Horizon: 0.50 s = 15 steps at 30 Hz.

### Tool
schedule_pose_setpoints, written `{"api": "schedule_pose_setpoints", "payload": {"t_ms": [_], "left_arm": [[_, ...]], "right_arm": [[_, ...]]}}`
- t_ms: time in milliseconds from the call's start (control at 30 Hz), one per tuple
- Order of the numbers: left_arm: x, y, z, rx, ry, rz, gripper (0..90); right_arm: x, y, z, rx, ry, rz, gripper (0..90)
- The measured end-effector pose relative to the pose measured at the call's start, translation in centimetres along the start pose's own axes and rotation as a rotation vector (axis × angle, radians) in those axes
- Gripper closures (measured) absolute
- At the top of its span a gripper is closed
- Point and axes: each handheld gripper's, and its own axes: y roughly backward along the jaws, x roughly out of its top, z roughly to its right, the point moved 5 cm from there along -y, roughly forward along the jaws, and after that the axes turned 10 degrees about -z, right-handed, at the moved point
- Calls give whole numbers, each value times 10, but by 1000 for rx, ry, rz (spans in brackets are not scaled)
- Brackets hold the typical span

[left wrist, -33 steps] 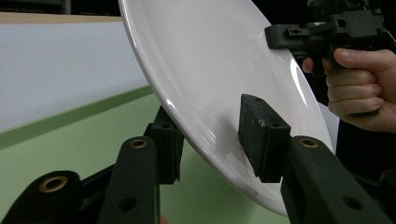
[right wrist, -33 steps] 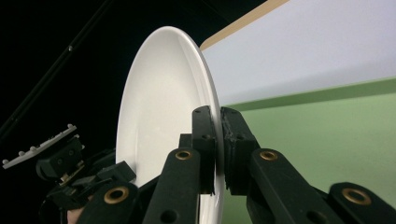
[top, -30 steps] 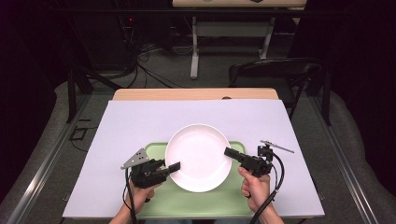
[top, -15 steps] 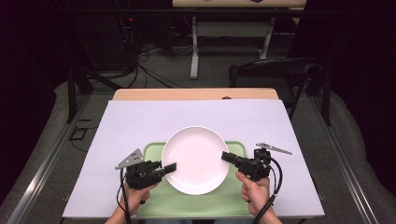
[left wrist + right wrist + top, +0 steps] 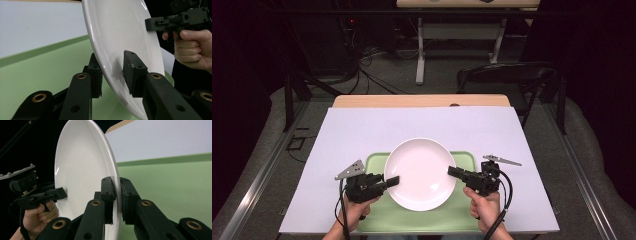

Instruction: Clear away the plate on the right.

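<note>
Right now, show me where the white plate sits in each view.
High view: the white plate lies low at centre, between both grippers.
Left gripper view: the plate stands edge-on from top centre down to the fingers.
Right gripper view: the plate fills left of centre.
Shared landmark: the green tray under it.

Dim room, lit mainly over the desk [image 5: 362, 130], which is covered by a pale sheet with a wooden edge exposed at its far side. Behind the desk, grey floor [image 5: 442, 85] is seen with tangled cables [image 5: 362, 75]. A black chair [image 5: 507, 77] stands beyond the desk's far right corner, a second table [image 5: 462, 25] farther behind.
</note>
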Motion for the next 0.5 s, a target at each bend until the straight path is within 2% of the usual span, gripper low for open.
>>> {"api": "schedule_pose_setpoints", "payload": {"t_ms": [233,500], "left_arm": [[-2,0,-2,0,10,-27,691],[-6,-2,-7,5,35,-67,690]], "right_arm": [[-4,0,-2,-18,11,-15,825],[-10,-6,1,-45,18,-63,821]]}}
